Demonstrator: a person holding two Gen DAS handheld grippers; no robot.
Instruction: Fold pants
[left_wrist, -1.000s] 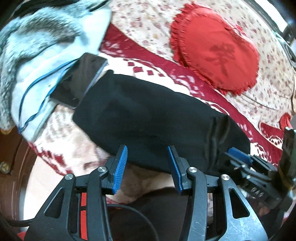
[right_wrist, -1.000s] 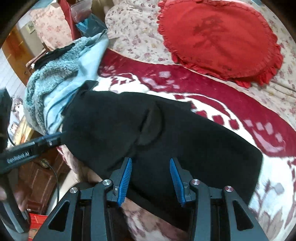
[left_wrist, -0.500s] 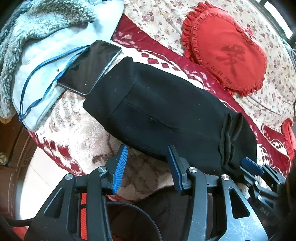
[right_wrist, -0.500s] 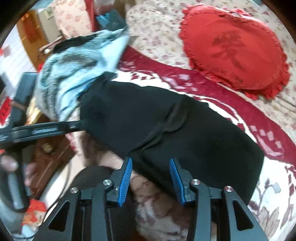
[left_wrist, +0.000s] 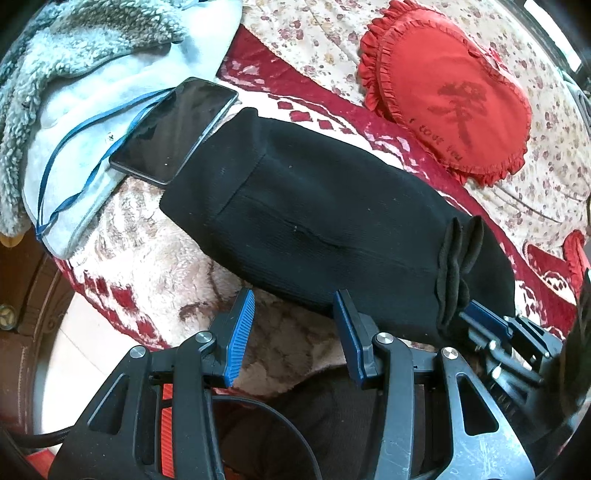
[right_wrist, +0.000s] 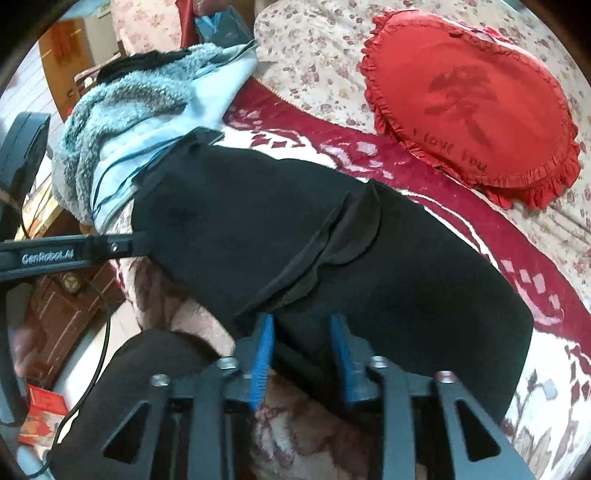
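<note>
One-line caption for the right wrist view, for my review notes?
Right gripper closing its jaws at the near edge of black pants on the bed, red heart pillow behind.

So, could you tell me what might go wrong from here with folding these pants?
1. The phone lies touching the far end of the black pants; dragging or lifting that end could shove it off the light blue garment.
2. The right gripper, whose jaws have just been closing, has the near edge between them; it may catch only one layer.
3. The left gripper is open over bare blanket, so that side is unheld and may bunch.
</note>
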